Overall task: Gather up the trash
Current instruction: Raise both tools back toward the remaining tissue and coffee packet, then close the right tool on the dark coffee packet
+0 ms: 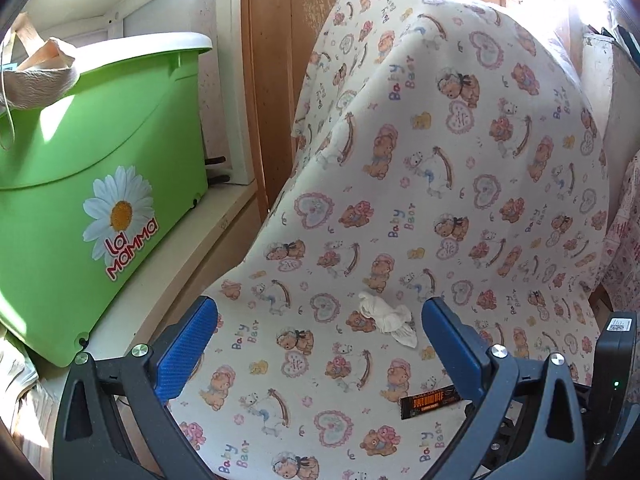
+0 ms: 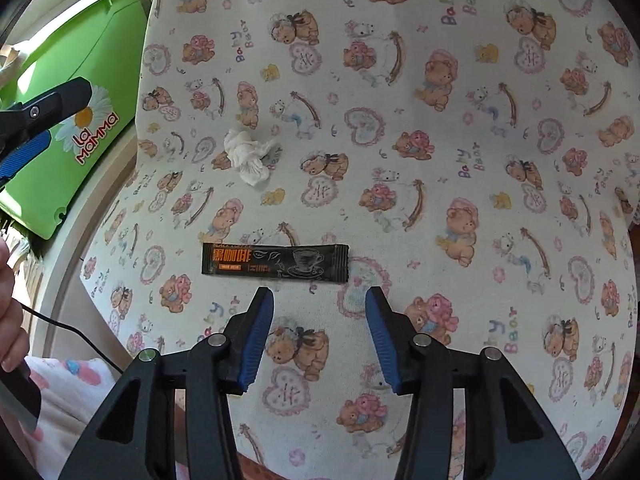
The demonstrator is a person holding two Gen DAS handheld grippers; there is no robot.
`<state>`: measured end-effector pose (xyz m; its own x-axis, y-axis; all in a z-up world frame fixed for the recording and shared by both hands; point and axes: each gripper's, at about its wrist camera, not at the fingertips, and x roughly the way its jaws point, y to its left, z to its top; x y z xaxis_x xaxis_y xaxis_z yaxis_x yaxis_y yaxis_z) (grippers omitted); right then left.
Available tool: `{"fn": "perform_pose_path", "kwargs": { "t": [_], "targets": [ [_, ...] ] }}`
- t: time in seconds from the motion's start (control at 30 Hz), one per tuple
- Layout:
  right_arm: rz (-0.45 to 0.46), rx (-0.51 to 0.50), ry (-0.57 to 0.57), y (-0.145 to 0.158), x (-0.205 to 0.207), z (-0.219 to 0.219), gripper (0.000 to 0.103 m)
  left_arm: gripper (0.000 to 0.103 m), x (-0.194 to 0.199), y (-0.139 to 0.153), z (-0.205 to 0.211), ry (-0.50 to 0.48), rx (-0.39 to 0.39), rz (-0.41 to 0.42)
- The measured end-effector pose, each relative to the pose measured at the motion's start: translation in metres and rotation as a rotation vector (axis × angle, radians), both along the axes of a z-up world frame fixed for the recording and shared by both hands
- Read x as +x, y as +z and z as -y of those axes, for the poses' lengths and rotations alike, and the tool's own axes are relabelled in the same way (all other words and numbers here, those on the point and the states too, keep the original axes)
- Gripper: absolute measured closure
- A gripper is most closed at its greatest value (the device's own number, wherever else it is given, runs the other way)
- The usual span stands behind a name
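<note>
A green bucket [image 1: 100, 184] stands beside the bear-print cloth [image 1: 440, 184], a beige cloth bag [image 1: 44, 76] in its mouth. On the cloth lie a crumpled tissue [image 2: 248, 156] and a black coffee sachet [image 2: 275, 262]. The right gripper [image 2: 320, 308] hovers just short of the sachet, fingers apart, holding nothing. The left gripper [image 1: 320, 320] is spread wide and empty, the tissue ahead between its fingers.

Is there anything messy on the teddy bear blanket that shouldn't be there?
Yes, two bits of litter lie on the teddy bear cloth: a crumpled white tissue and, apart from it, a flat black coffee sachet just ahead of the right tongs. Nothing looks spilled or torn.
</note>
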<state>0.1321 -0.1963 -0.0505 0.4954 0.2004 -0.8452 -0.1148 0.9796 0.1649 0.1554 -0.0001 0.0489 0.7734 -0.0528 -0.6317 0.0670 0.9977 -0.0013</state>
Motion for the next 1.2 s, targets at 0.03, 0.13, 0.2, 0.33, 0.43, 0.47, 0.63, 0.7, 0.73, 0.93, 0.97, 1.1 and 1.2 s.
{"fn": "perform_pose_path", "kwargs": {
  "t": [0.03, 0.13, 0.2, 0.33, 0.43, 0.47, 0.63, 0.7, 0.73, 0.93, 0.97, 1.1, 1.2],
  "targets": [
    [0.007, -0.008, 0.003, -0.001, 0.003, -0.004, 0.048, 0.002, 0.002, -0.002, -0.001, 0.01, -0.003, -0.01],
    [0.028, -0.083, 0.015, -0.003, 0.01, -0.015, 0.034, 0.002, 0.006, -0.005, -0.003, 0.026, 0.005, -0.029],
    [0.042, -0.125, 0.031, -0.006, 0.013, -0.025, 0.032, 0.002, 0.007, -0.006, -0.003, 0.03, 0.01, -0.033],
    [0.066, -0.114, 0.03, -0.008, 0.018, -0.03, 0.028, 0.002, 0.007, -0.004, -0.005, 0.028, -0.008, -0.04],
    [0.1, -0.123, 0.041, -0.01, 0.019, -0.039, 0.028, 0.002, 0.007, -0.004, -0.006, 0.031, -0.001, -0.052],
    [0.109, -0.154, 0.048, -0.012, 0.019, -0.044, 0.028, 0.002, 0.007, -0.004, -0.008, 0.028, -0.007, -0.059],
    [0.119, -0.152, 0.044, -0.013, 0.021, -0.052, 0.03, 0.001, 0.006, -0.004, -0.014, 0.059, 0.019, -0.047],
    [0.124, -0.16, 0.039, -0.011, 0.02, -0.051, 0.036, 0.001, 0.005, -0.005, -0.015, 0.064, 0.029, -0.047],
    [0.128, -0.159, 0.03, -0.01, 0.018, -0.048, 0.046, 0.002, 0.004, -0.004, -0.016, 0.063, 0.03, -0.045],
    [0.141, -0.078, -0.027, -0.006, 0.013, -0.019, 0.095, 0.002, 0.001, -0.004, -0.017, 0.06, 0.042, -0.041],
    [0.136, -0.045, -0.035, -0.006, 0.013, -0.013, 0.096, 0.002, 0.001, -0.005, -0.017, 0.058, 0.039, -0.044],
    [0.124, 0.031, -0.04, -0.005, 0.014, -0.003, 0.096, 0.002, 0.003, -0.005, -0.015, 0.057, 0.058, -0.037],
    [0.098, 0.116, -0.051, -0.004, 0.015, 0.003, 0.093, 0.002, 0.005, -0.003, -0.015, 0.061, 0.048, -0.038]
  ]
}}
